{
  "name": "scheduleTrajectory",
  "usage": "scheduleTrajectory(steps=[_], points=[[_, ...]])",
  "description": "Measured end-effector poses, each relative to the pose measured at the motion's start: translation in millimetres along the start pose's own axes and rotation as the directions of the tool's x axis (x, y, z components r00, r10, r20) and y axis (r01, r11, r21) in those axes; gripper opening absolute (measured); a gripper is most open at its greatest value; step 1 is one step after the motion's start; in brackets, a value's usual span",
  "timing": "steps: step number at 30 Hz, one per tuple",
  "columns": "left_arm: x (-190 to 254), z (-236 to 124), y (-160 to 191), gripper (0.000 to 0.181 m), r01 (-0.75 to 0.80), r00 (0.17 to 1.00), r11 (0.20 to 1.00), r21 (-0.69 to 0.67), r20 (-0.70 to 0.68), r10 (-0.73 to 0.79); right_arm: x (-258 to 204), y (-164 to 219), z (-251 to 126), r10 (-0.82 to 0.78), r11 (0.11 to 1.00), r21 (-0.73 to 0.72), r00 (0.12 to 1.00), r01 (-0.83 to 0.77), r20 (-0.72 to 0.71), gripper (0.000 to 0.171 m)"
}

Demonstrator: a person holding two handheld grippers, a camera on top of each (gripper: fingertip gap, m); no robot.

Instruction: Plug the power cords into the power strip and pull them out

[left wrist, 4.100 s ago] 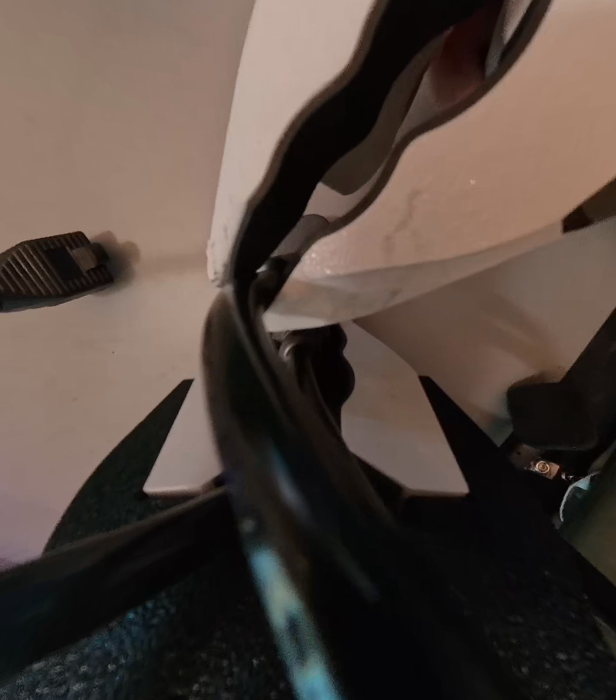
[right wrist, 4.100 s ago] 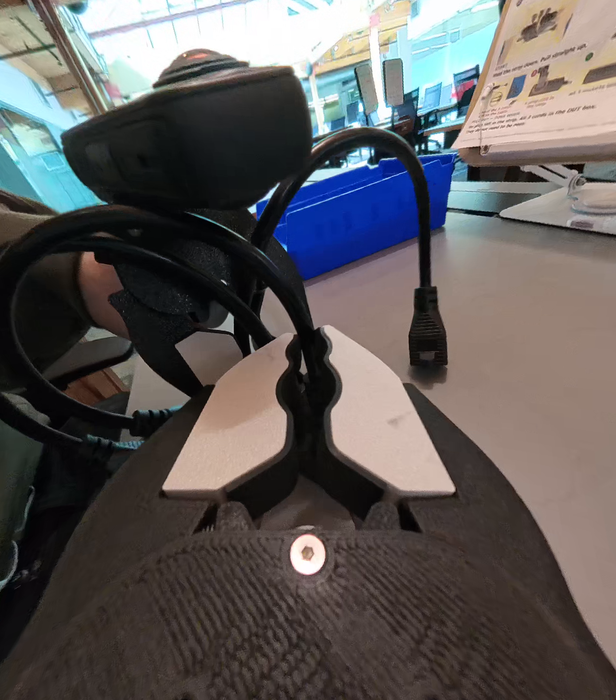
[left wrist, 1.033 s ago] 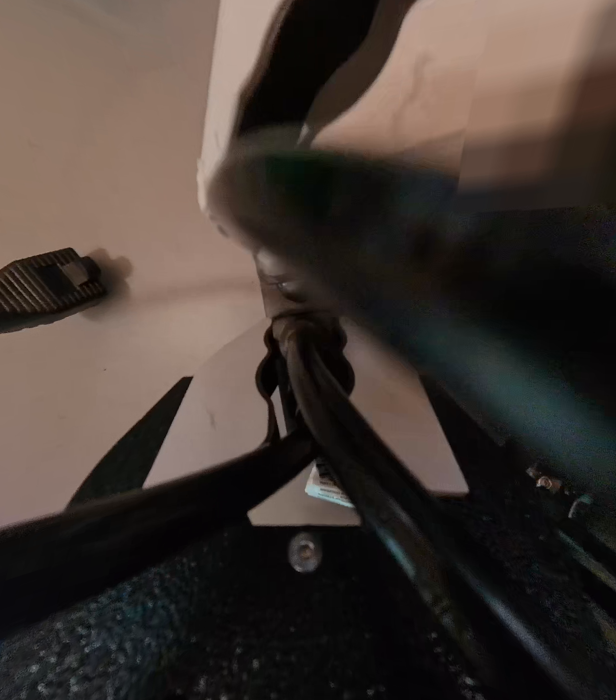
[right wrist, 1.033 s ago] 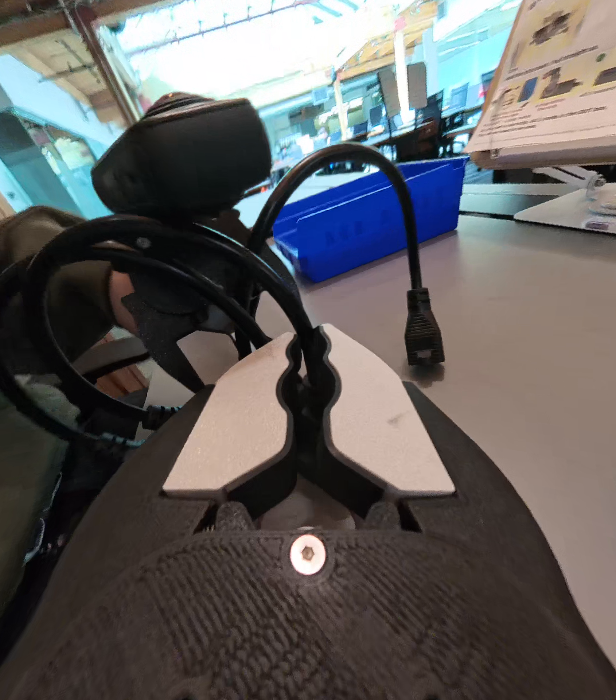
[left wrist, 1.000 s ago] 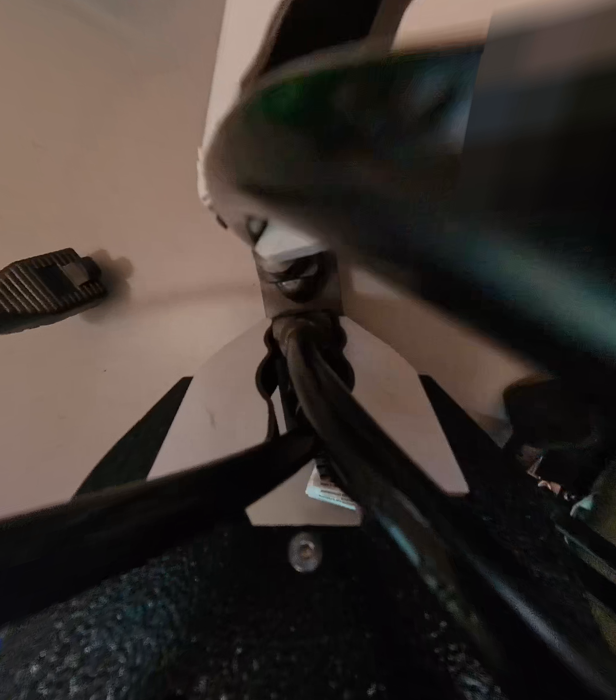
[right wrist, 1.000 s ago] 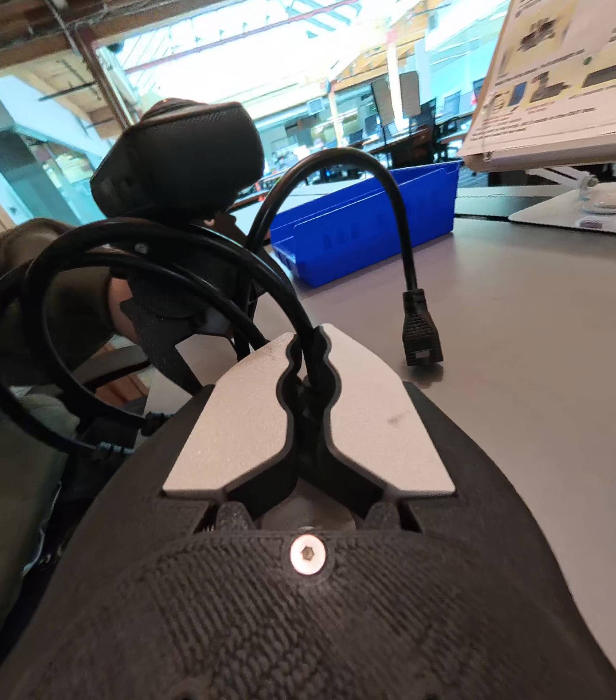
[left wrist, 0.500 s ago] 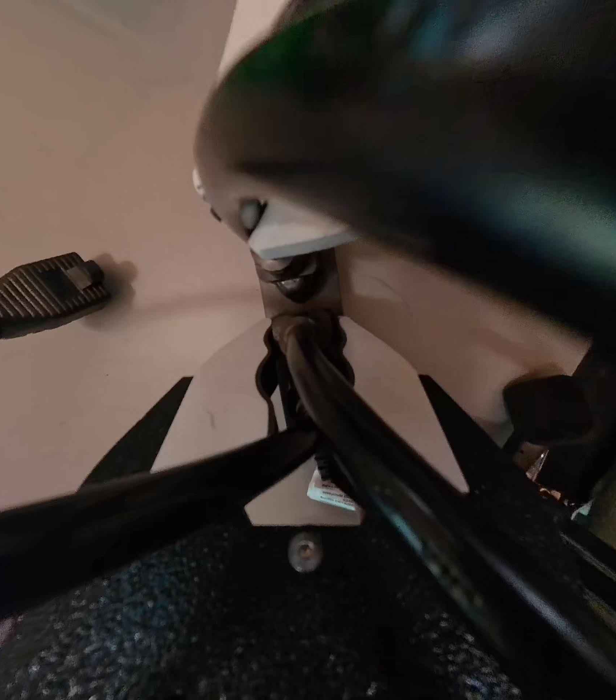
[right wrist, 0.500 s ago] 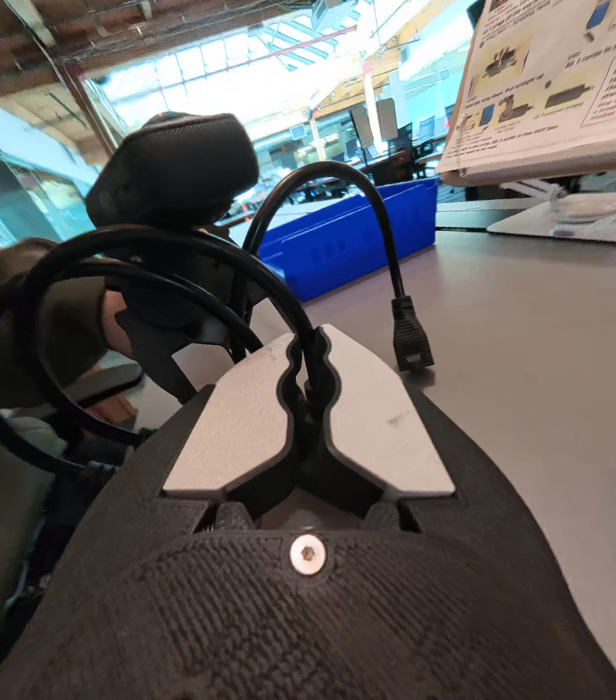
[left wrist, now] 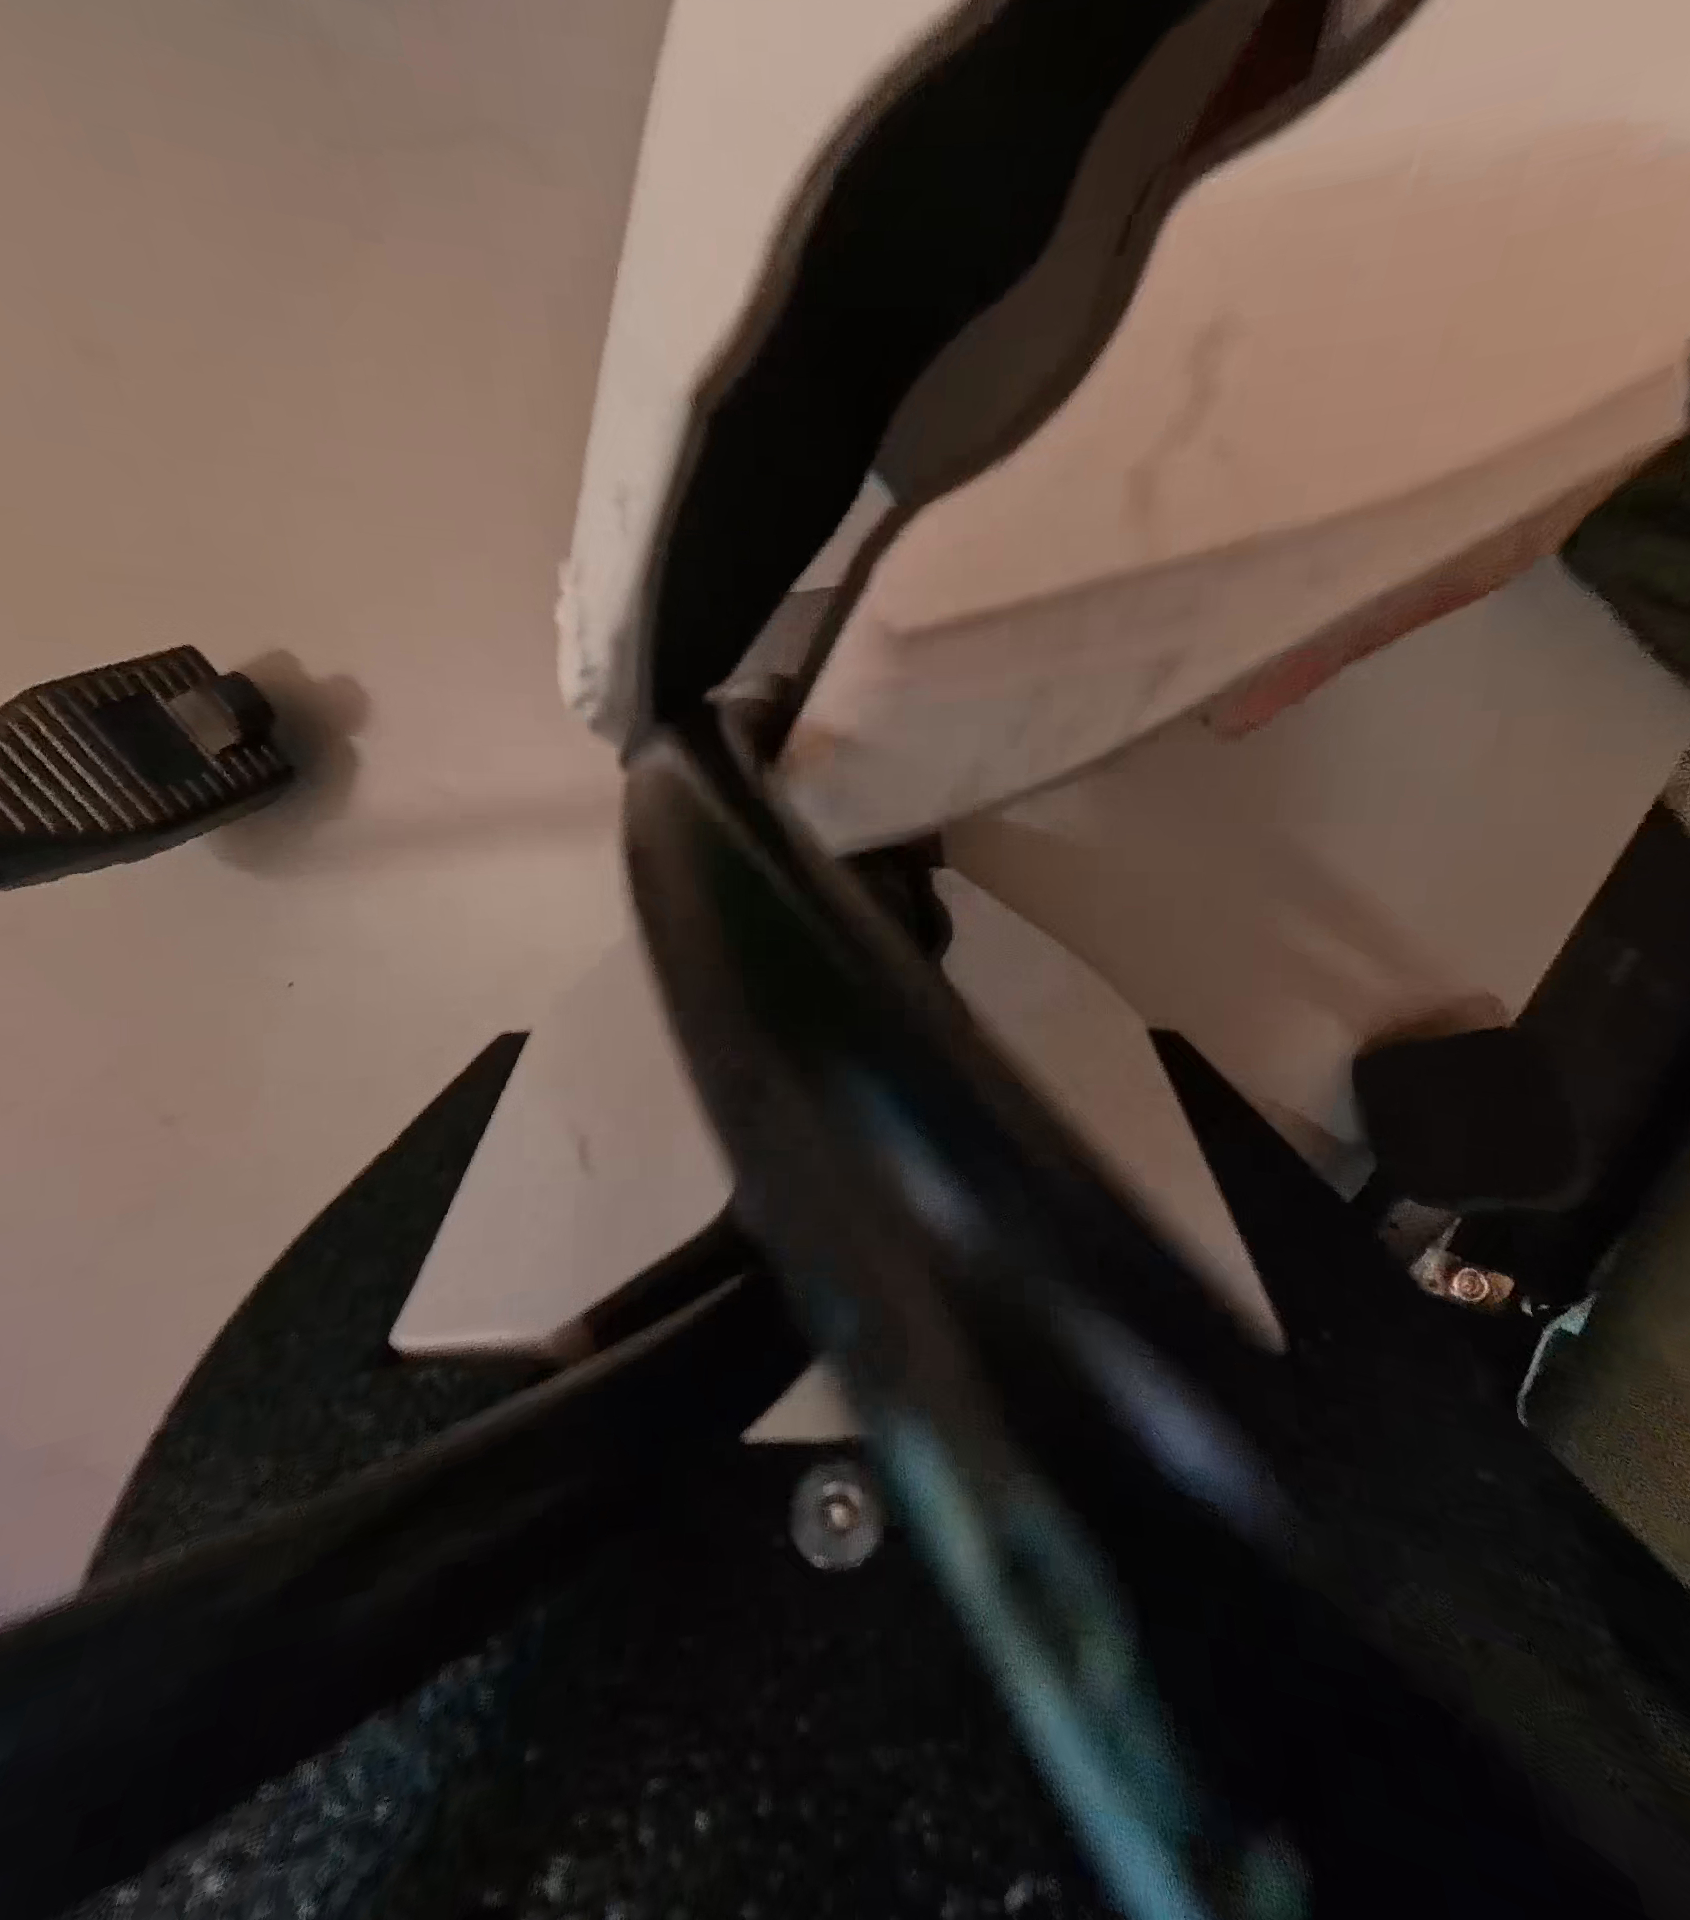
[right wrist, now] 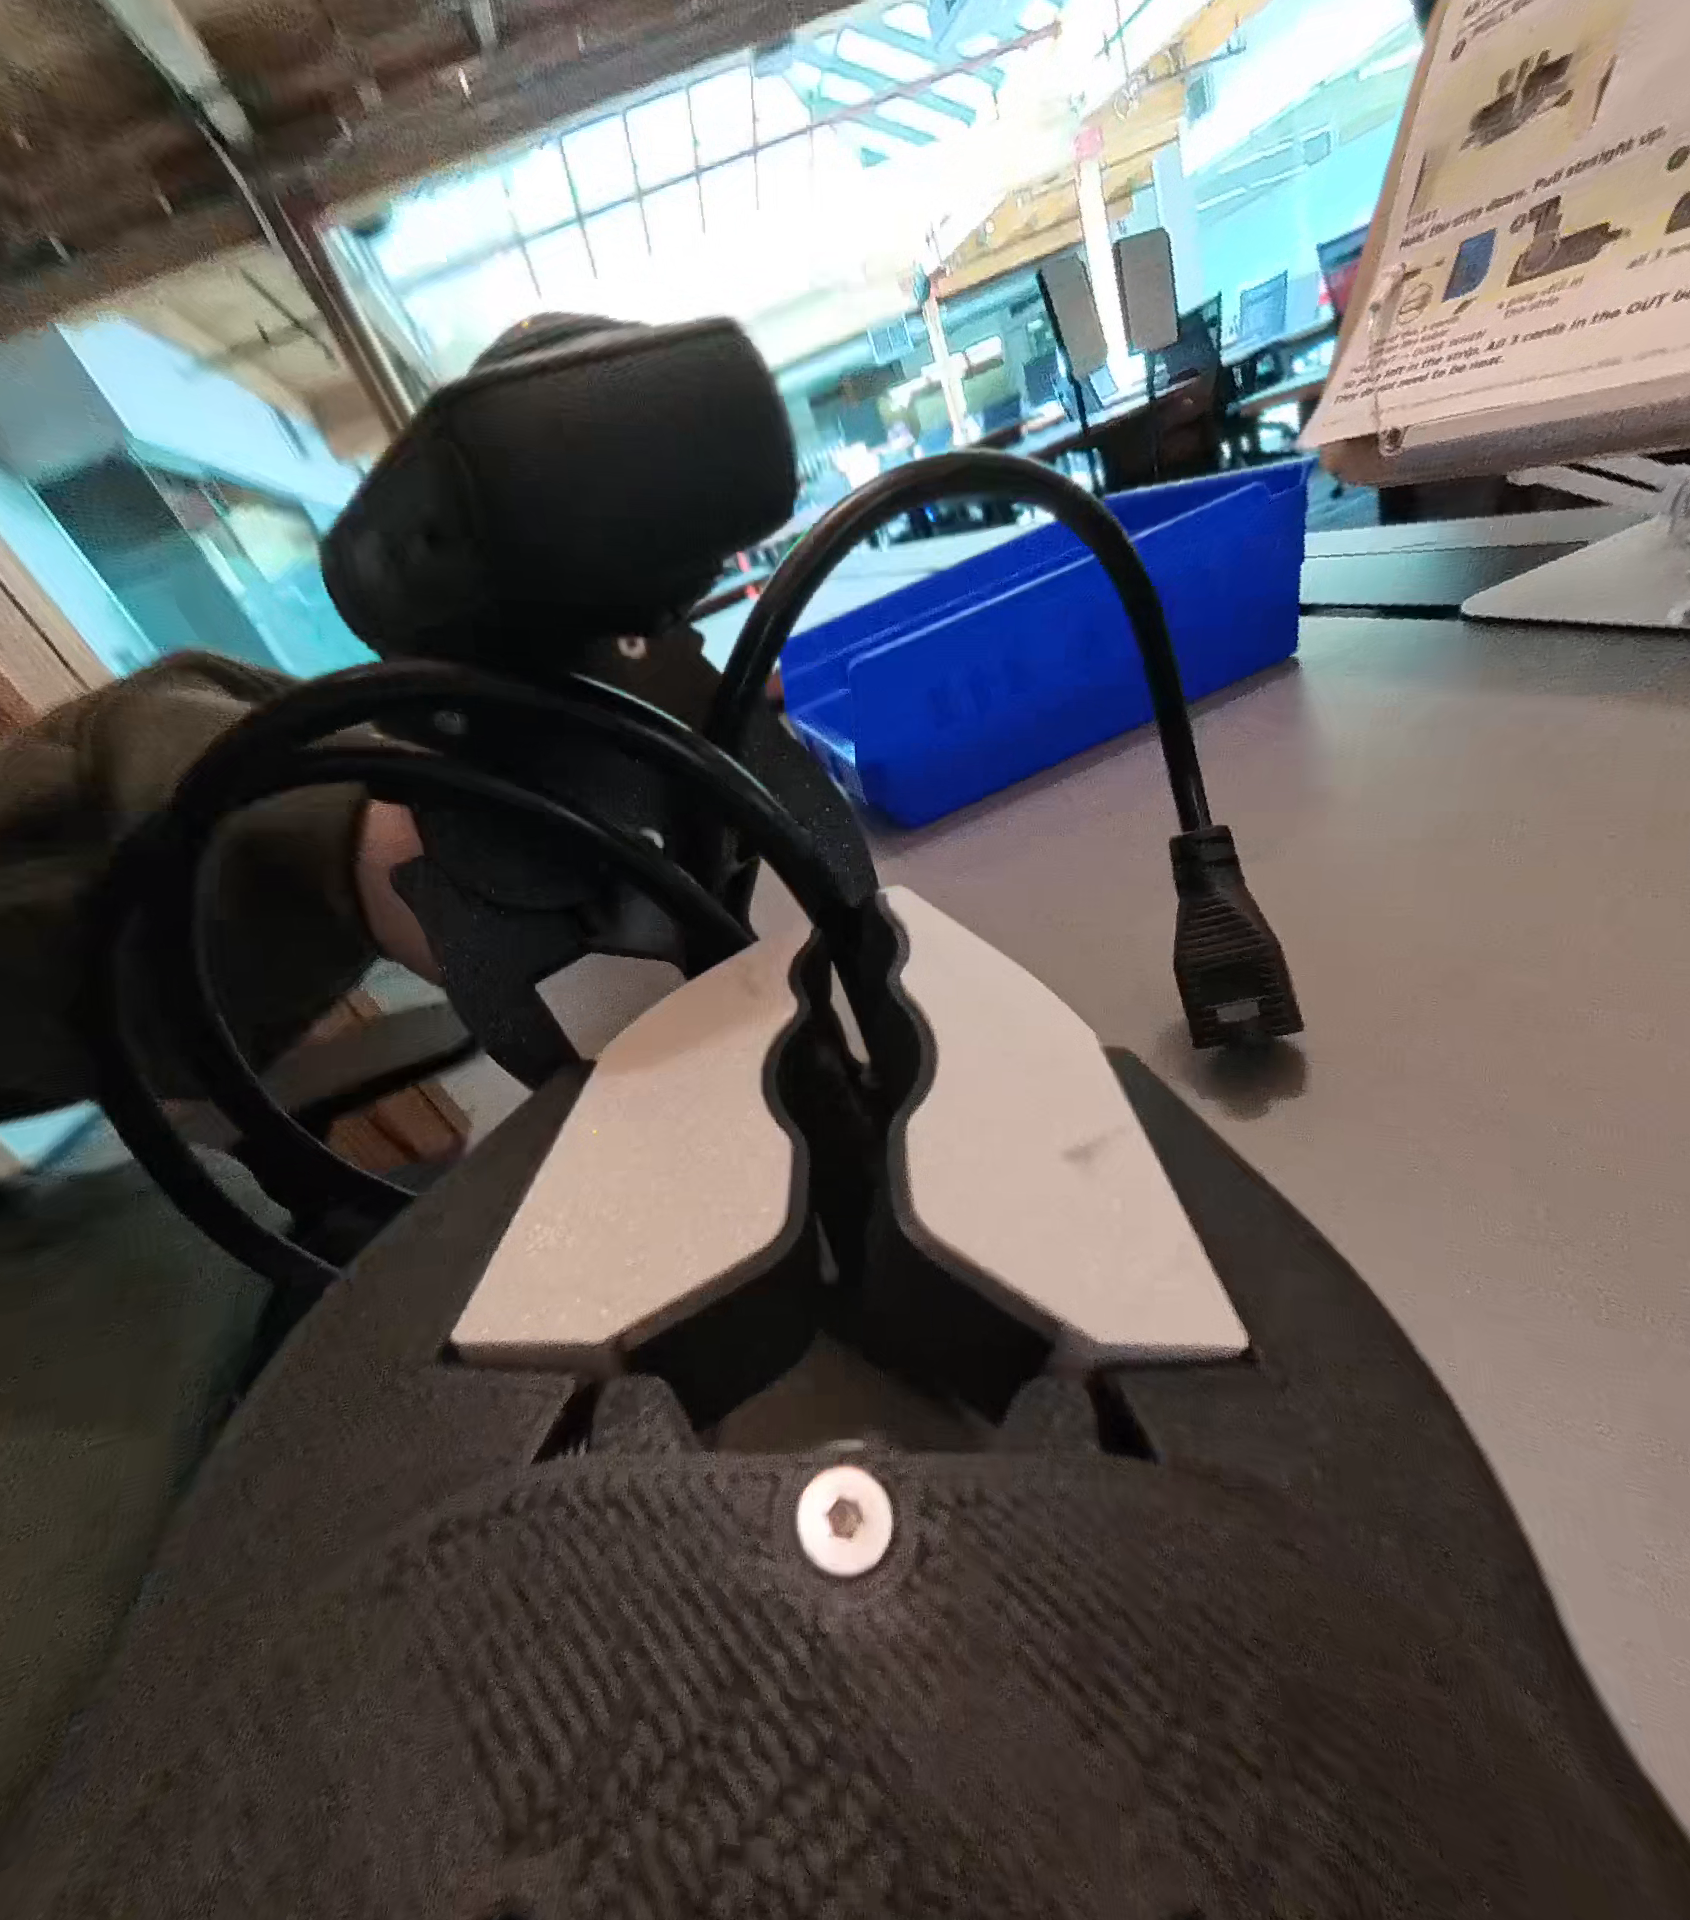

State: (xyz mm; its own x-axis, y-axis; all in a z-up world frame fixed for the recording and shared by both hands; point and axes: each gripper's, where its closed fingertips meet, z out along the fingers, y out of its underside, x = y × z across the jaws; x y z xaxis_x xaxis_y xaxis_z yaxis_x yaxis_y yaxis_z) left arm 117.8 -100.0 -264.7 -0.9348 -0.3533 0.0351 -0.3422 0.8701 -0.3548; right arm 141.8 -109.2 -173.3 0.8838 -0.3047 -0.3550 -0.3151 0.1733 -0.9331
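Right wrist view shows the right gripper (right wrist: 846,997) with its fingers closed on a black power cord (right wrist: 1059,520), which arches over to a ribbed connector (right wrist: 1230,961) resting on the grey table (right wrist: 1547,987). Behind the connector stands a blue bin (right wrist: 1080,644). The left gripper (right wrist: 550,665) is beside the cord loops; blurred cord hides its fingertips in its own view, so I cannot tell its opening.

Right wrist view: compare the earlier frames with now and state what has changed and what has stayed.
The right gripper has swung left, so the blue bin and the dangling connector now sit further right in view. It stays clamped on the black cord; the left gripper still holds the cord's loops.
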Motion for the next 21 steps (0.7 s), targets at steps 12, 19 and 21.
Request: scheduleTrajectory(steps=[12,19,21], points=[[-1.2,2.2,1.6,0.029,0.012,0.999,1.0,-0.025,0.034,-0.012,3.3,0.7,1.4,0.032,0.999,0.013,0.999,-0.032,0.019,0.004],[-1.4,1.7,2.4,0.03,0.014,0.999,0.999,-0.033,0.038,-0.012,1.2,0.3,5.1,-0.039,0.999,-0.031,0.999,0.039,0.003,0.004],[-0.9,1.8,2.5,0.03,0.006,0.999,0.999,-0.036,0.032,-0.004,0.4,0.4,3.7,-0.059,0.997,-0.044,0.998,0.059,0.007,0.005]])
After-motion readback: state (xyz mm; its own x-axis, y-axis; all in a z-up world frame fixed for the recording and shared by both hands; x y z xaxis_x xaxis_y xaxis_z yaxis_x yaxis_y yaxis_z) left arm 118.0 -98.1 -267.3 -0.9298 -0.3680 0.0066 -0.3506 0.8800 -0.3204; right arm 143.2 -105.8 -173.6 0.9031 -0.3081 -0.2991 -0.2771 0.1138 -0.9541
